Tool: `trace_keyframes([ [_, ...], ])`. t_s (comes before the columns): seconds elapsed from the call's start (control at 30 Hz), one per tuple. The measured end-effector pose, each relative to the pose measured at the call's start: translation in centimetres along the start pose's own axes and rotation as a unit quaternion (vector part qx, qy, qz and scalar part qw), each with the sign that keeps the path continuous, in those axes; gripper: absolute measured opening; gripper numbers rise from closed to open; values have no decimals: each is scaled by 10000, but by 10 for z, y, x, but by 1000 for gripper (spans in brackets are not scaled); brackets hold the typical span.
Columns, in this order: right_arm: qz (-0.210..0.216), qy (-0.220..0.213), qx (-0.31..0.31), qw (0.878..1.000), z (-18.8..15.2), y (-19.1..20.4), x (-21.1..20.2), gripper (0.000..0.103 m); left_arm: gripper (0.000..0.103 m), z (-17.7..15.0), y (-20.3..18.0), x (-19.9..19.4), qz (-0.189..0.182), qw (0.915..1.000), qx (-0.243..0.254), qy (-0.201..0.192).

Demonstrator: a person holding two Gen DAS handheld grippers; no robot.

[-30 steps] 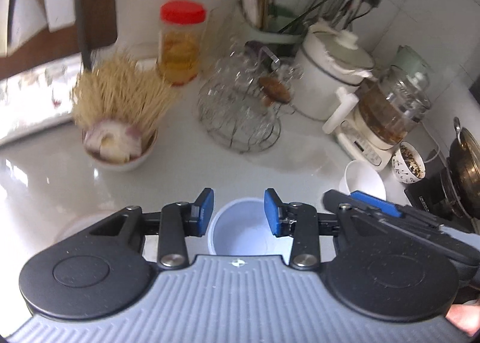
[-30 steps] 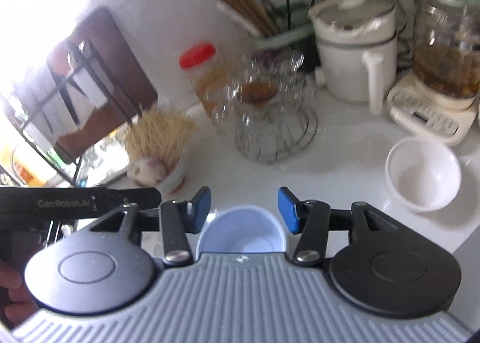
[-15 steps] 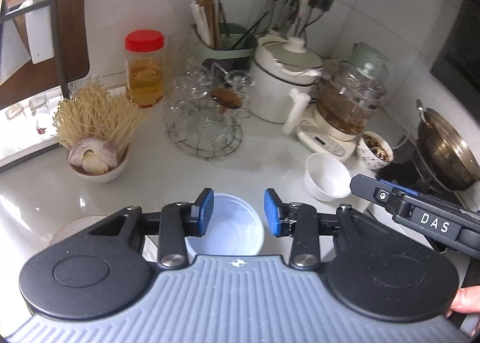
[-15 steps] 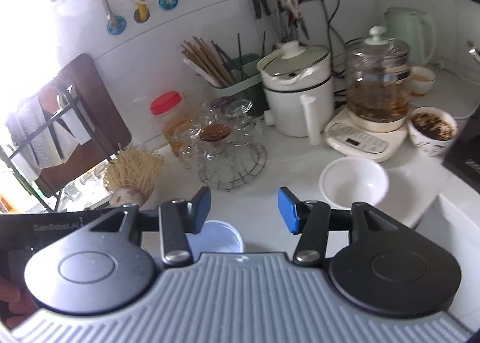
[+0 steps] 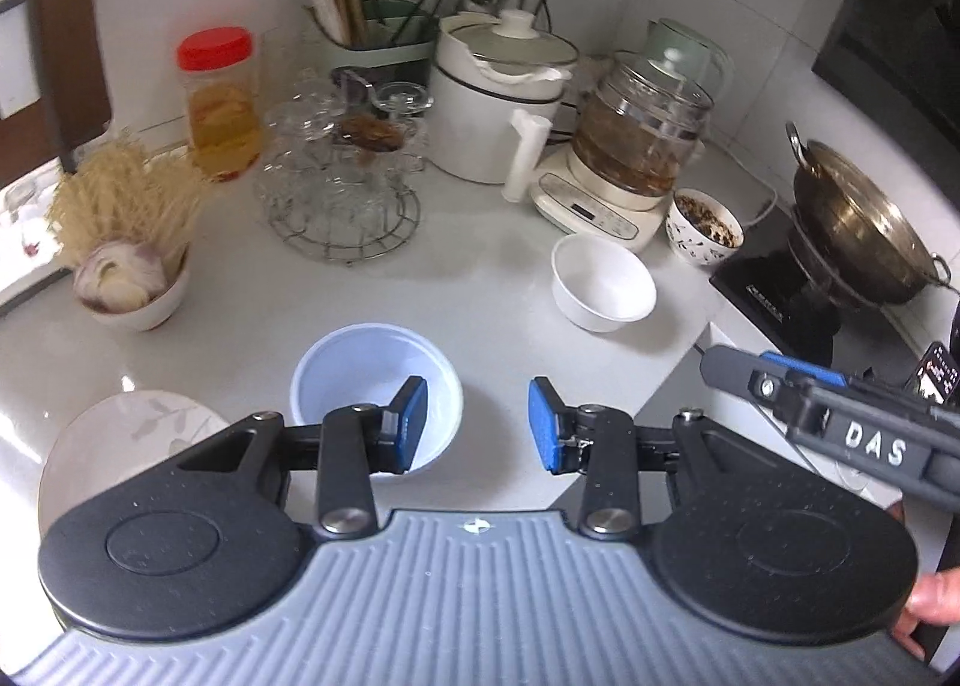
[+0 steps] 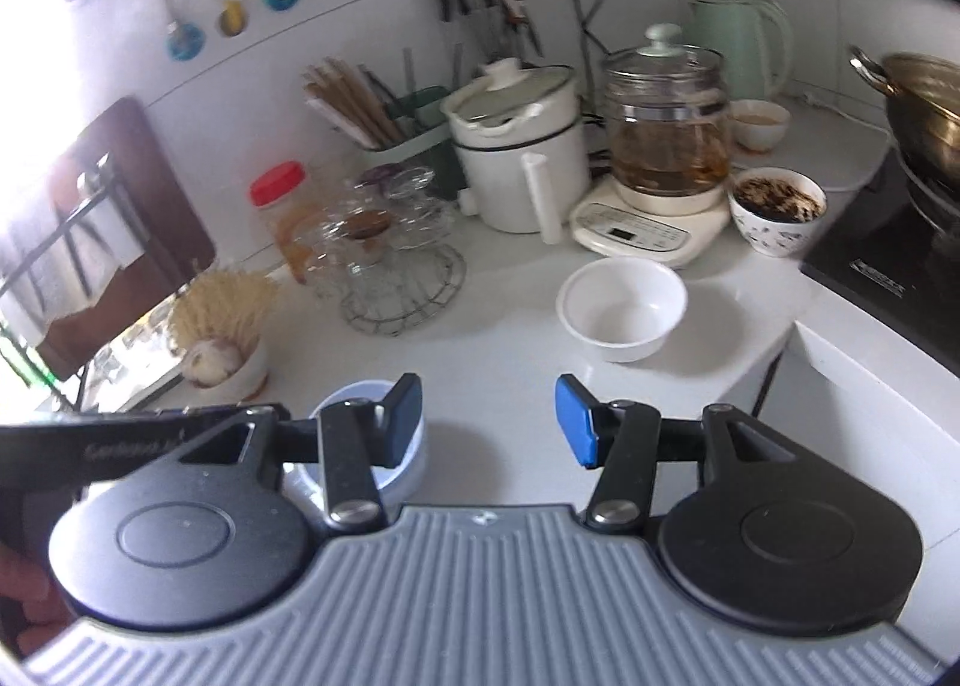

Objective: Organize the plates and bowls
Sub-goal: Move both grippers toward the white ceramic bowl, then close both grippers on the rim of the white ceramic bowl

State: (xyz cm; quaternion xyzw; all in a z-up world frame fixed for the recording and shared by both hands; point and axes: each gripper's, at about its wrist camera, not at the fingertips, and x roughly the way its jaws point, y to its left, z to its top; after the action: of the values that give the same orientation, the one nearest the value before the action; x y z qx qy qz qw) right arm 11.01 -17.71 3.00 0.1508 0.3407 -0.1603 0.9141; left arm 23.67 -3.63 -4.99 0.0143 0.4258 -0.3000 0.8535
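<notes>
Containers: pale blue bowl near the front of the white table, nothing in it; white bowl further back to the right, also holding nothing.
Plate: white plate with grey leaf print at front left, just beside the blue bowl, bare.
Patterned bowl: small patterned bowl by the glass kettle, dark contents.
Garlic bowl: bowl at left holds garlic and a bundle of thin pale strands.
Jar: red-lidded jar with amber contents, beside a wire rack of glass cups.
Holder: green holder at the wall with chopsticks and utensils.
Wok: steel wok on a black cooktop at right.
Left tool: jaws spread, nothing between them; blue bowl sits under its left finger, not gripped.
Right tool: jaws spread, gripping nothing; blue bowl low left behind its left finger, white bowl ahead and to the right, well apart.
Hands: fingertips visible at frame edges, holding the tool bodies.
</notes>
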Motion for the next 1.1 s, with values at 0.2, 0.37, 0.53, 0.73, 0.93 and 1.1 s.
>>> trace_keyframes([
  [0.2, -204, -132, 101, 9997, 17, -29, 9, 53, 43, 23, -24, 26, -99, 9998, 156, 68],
  [0.37, -341, -68, 356, 9988, 34, -60, 25, 53, 43, 46, -42, 60, -205, 9993, 194, 243],
  [0.53, -281, 100, 544, 9981, 46, -86, 49, 53, 43, 65, -53, 95, -231, 9984, 197, 468],
  [0.73, -225, 430, 546, 9973, 59, -108, 87, 53, 49, 84, -63, 141, -186, 9972, 121, 710],
  [0.93, -170, 742, 678, 9948, 71, -134, 128, 53, 51, 102, -66, 187, -156, 9954, -63, 943],
  [1.1, -103, 973, 670, 9929, 80, -146, 158, 53, 51, 110, -71, 221, -198, 9935, -108, 1119],
])
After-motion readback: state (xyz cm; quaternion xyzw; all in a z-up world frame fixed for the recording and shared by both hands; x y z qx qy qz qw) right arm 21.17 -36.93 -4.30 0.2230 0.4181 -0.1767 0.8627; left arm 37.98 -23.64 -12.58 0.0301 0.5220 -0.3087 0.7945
